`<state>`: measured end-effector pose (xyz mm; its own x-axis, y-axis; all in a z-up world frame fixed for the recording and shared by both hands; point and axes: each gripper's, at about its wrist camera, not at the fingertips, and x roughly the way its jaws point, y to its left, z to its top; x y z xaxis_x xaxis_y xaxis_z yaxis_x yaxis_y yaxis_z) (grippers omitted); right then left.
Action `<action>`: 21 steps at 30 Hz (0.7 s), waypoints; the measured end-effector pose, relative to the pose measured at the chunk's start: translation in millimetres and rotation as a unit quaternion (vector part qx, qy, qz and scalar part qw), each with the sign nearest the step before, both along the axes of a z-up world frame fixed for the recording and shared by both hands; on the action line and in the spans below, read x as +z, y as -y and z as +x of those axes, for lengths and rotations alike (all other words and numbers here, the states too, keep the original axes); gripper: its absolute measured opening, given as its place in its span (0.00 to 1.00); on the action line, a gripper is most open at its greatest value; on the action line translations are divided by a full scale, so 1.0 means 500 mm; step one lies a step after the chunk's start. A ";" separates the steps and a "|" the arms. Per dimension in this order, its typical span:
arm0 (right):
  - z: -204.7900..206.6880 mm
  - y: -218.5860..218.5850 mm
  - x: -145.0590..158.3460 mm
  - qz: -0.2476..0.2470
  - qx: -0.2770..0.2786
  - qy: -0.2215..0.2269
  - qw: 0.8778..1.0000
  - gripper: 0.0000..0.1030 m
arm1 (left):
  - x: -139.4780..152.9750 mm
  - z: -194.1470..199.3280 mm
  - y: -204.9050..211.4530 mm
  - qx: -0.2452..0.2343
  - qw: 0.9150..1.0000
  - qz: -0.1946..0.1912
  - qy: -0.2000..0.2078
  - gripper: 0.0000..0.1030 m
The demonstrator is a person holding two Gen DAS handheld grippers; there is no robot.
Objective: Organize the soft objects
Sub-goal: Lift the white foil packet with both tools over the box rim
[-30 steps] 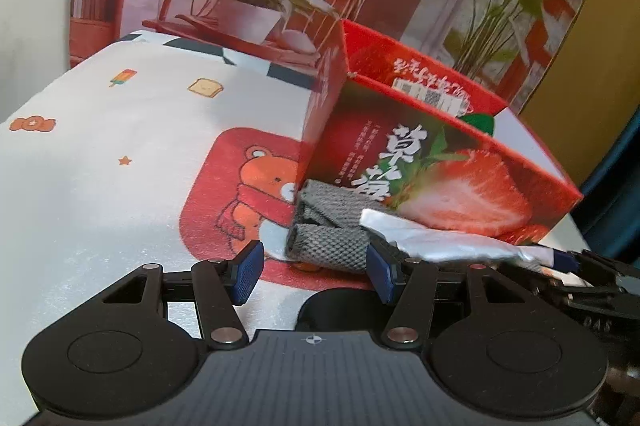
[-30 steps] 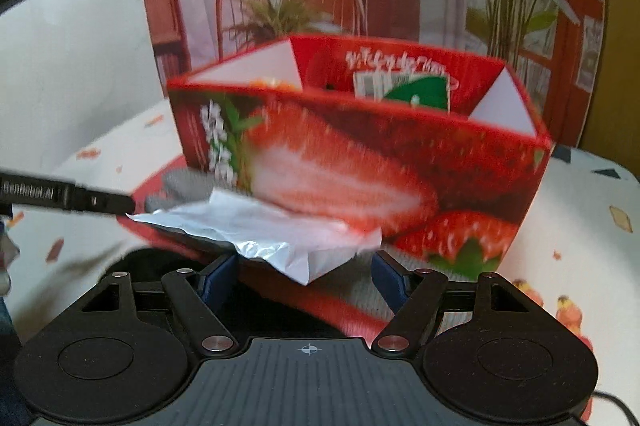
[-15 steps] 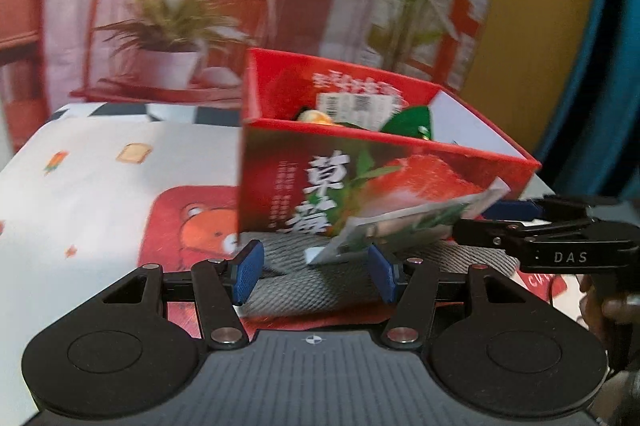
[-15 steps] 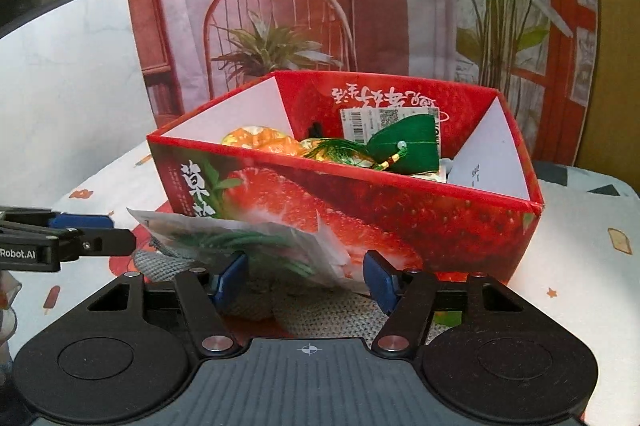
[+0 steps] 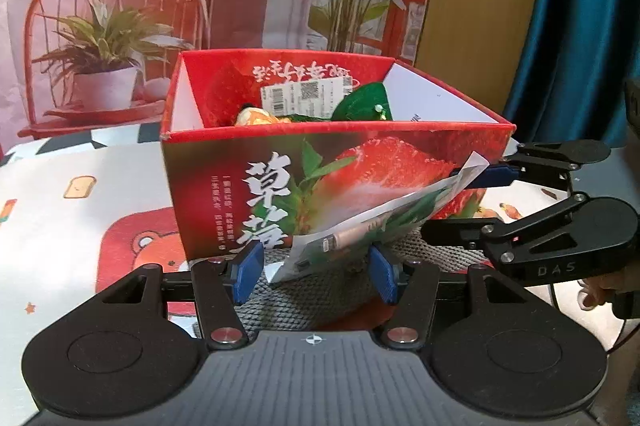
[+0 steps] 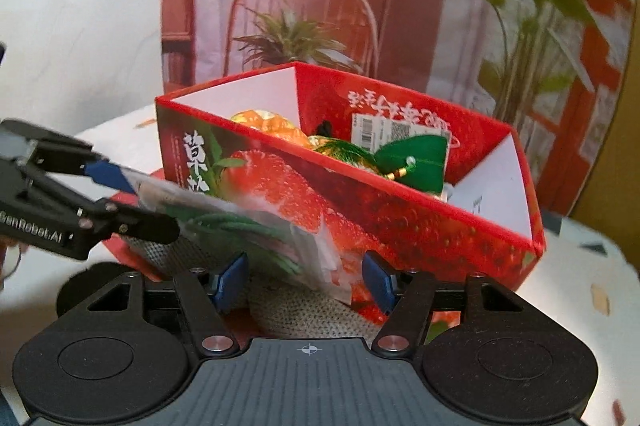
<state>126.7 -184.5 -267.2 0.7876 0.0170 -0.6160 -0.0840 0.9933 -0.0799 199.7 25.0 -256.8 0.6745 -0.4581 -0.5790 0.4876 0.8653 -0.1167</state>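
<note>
A clear plastic packet (image 5: 380, 222) with green print hangs tilted in front of the red strawberry box (image 5: 224, 194). My left gripper (image 5: 316, 274) is shut on its lower end across the width. My right gripper (image 5: 468, 204) is shut on its upper right end. In the right wrist view the packet (image 6: 240, 222) runs from my right gripper (image 6: 304, 282) up to the left gripper (image 6: 132, 202). Grey knitted cloth (image 5: 320, 302) lies on the table under the packet. The box (image 6: 400, 222) holds an orange item (image 6: 260, 120) and a green pouch (image 6: 416, 154).
The table wears a white cloth with a red bear print (image 5: 132, 242). A printed backdrop with a chair and plants stands behind the box. A blue curtain (image 5: 580, 26) hangs at the right. A person's hand (image 5: 600, 290) holds the right gripper.
The packet has turned over from silver side up to its printed side and has risen at one end. The left view has swung round to face the box front. The right jaws have narrowed.
</note>
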 end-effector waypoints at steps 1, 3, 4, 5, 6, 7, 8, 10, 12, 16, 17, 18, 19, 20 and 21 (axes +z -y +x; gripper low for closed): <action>0.002 0.000 -0.001 -0.001 0.004 0.000 1.000 0.57 | 0.000 0.001 0.001 -0.005 1.000 0.000 0.000 0.58; 0.005 -0.003 -0.003 -0.006 0.014 0.000 1.000 0.57 | -0.002 0.003 0.006 -0.014 1.000 0.006 0.004 0.58; 0.006 -0.005 -0.005 -0.009 0.020 0.000 1.000 0.57 | -0.002 0.005 0.009 -0.017 1.000 0.009 0.006 0.58; 0.007 -0.006 -0.005 -0.013 0.025 0.000 1.000 0.56 | -0.002 0.006 0.011 -0.019 1.000 0.011 0.007 0.58; 0.009 -0.009 -0.006 -0.017 0.032 0.001 0.999 0.56 | -0.003 0.009 0.012 -0.020 1.000 0.010 0.006 0.58; 0.011 -0.012 -0.007 -0.020 0.037 0.000 0.999 0.53 | -0.003 0.010 0.012 -0.021 1.000 0.009 0.006 0.57; 0.012 -0.015 -0.008 -0.023 0.042 0.000 0.999 0.51 | -0.004 0.012 0.012 -0.022 1.000 0.009 0.006 0.56; 0.014 -0.018 -0.011 -0.024 0.046 -0.001 0.999 0.51 | -0.007 0.015 0.012 -0.020 1.000 0.008 0.006 0.54; 0.014 -0.018 -0.013 -0.019 0.047 0.000 0.999 0.49 | -0.009 0.018 0.011 -0.014 1.000 0.004 0.004 0.51; 0.014 -0.013 -0.016 -0.008 0.041 0.005 0.999 0.34 | -0.012 0.020 0.008 0.000 1.000 -0.013 0.003 0.48; 0.014 -0.012 -0.014 -0.006 0.038 0.008 0.999 0.25 | -0.011 0.020 0.007 0.004 1.000 -0.015 0.004 0.47; 0.014 -0.010 -0.013 -0.002 0.036 0.009 0.999 0.22 | -0.009 0.022 0.006 0.005 1.000 -0.017 0.002 0.46; 0.013 -0.008 -0.011 0.000 0.034 0.011 0.999 0.19 | -0.006 0.023 0.004 0.006 1.000 -0.019 0.000 0.46; 0.012 -0.005 -0.007 0.006 0.034 0.014 0.999 0.16 | -0.003 0.025 0.001 0.008 1.000 -0.023 -0.002 0.44; 0.010 -0.002 -0.005 0.010 0.034 0.017 0.999 0.16 | 0.001 0.027 0.000 0.008 1.000 -0.027 -0.002 0.43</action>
<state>131.8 -183.6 -269.6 0.8042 0.0826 -0.5886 -0.1483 0.9868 -0.0643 213.1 25.1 -256.1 0.6800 -0.4785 -0.5556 0.4737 0.8650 -0.1652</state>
